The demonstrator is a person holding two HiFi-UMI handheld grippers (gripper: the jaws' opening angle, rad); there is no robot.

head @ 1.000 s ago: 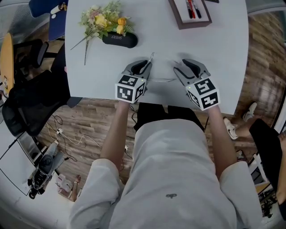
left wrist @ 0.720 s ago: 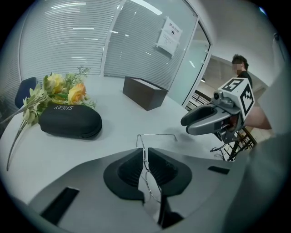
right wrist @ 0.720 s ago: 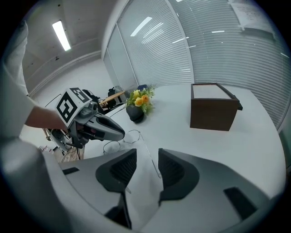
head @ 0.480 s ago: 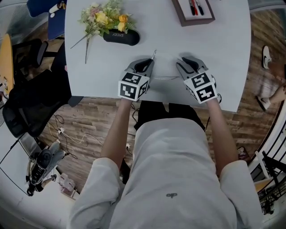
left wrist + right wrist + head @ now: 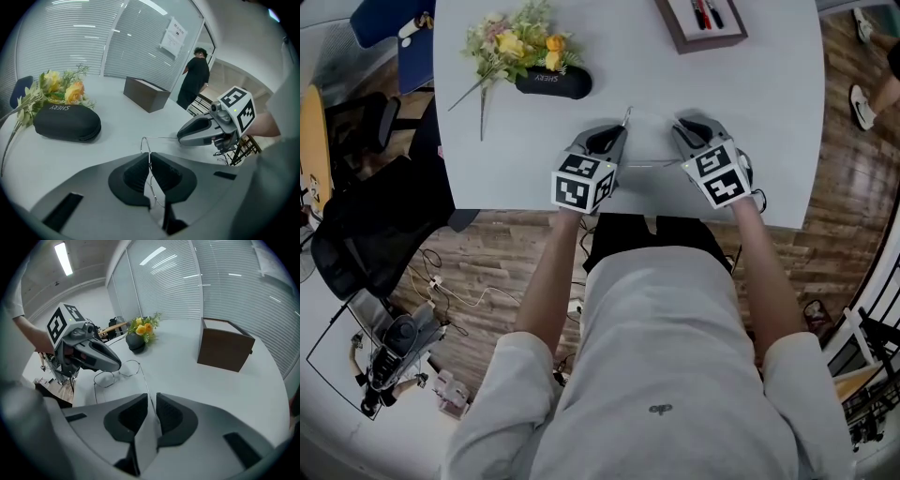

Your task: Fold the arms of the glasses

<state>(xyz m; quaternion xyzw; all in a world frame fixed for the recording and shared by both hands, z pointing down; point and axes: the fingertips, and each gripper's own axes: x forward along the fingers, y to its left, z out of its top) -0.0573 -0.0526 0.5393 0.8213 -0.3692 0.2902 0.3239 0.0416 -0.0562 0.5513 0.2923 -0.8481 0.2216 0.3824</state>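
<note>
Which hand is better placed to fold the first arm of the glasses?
Right. The right tongs, which have just been closing, straddle one arm of the glasses without pinching it yet. The left tongs, also just closing, pinch the front rim and can steady the frame.

Pale grey table (image 5: 750, 112); black case (image 5: 553, 82); yellow and orange flowers (image 5: 525, 42) with green leaves (image 5: 26, 101); dark brown box (image 5: 225, 350); silvery wire glasses (image 5: 118, 374); brown wood-grain planks on floor (image 5: 506, 253); plain white shirt (image 5: 666, 375); black chair (image 5: 370, 98).
</note>
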